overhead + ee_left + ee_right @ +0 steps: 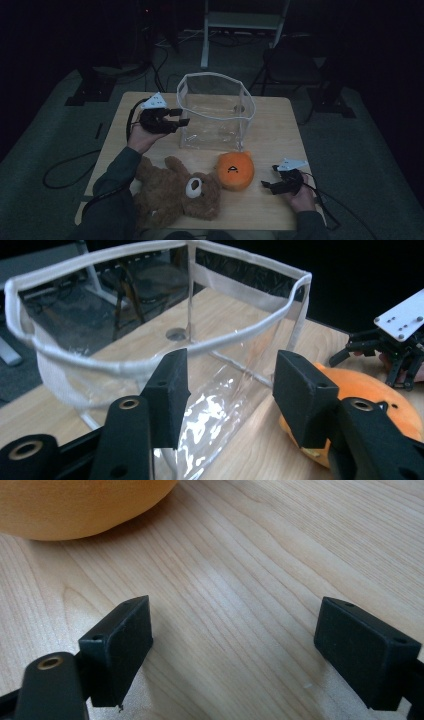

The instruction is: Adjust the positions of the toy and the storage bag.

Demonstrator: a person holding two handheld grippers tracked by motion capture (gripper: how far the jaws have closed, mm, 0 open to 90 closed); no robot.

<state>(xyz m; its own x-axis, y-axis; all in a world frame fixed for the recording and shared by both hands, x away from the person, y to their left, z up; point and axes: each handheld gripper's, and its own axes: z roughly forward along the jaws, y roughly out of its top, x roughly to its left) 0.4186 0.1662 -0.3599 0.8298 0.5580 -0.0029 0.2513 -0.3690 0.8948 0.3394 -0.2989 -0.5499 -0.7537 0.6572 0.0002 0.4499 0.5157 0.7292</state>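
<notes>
Now the left gripper (181, 116) hangs by the clear bag's (216, 112) white rim

Its jaws stand apart around that rim, not pressing; the bag stands upright mid-tabletop (280, 135); the right gripper (267, 184), jaws wide and empty, rests beside the orange plush (235, 170).

A brown teddy bear (172, 192) lies on the wooden table (280, 130) — an orange plush (235, 170) just beside it.

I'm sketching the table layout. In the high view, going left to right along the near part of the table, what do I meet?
Brown teddy bear → orange plush toy → right gripper, on the table.
</notes>
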